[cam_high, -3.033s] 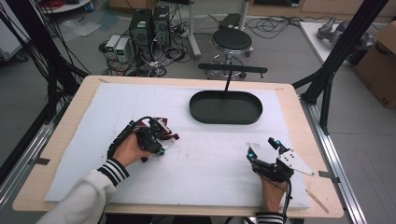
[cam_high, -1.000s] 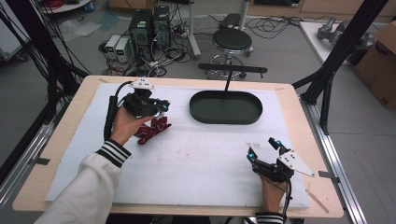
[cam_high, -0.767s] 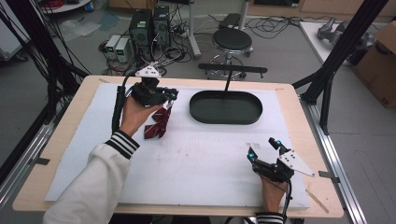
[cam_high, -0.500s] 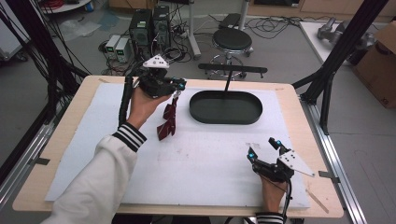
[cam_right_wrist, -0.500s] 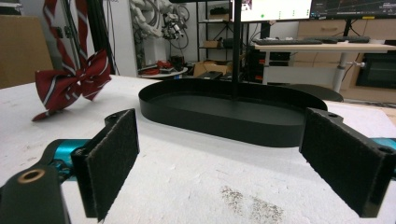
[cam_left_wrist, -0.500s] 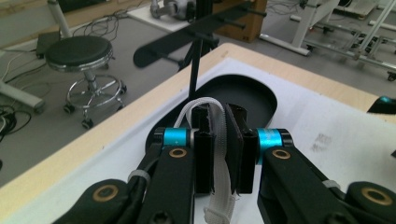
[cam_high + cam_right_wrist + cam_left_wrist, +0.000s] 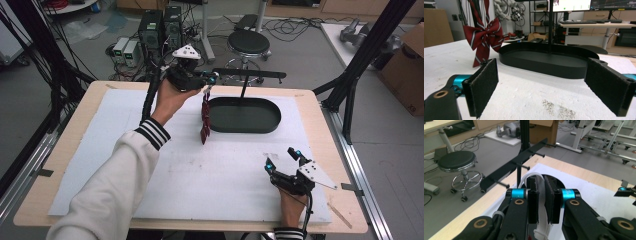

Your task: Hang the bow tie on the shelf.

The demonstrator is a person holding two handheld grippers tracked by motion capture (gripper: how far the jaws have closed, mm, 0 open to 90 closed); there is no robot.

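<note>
- Two grippers on the table rig.
- Left gripper [image 7: 209,80] raised, jaws clenched on the white strap [image 7: 541,195] of a red striped bow tie [image 7: 205,117], which dangles below it, just beside the black oval tray [image 7: 245,116].
- Right gripper [image 7: 283,159] low, jaws spread, nothing between.

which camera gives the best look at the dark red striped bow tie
The right gripper view: the dark red striped bow tie hangs whole, bow facing it. The high view shows it small, edge-on; the left gripper view, its white strap.
</note>
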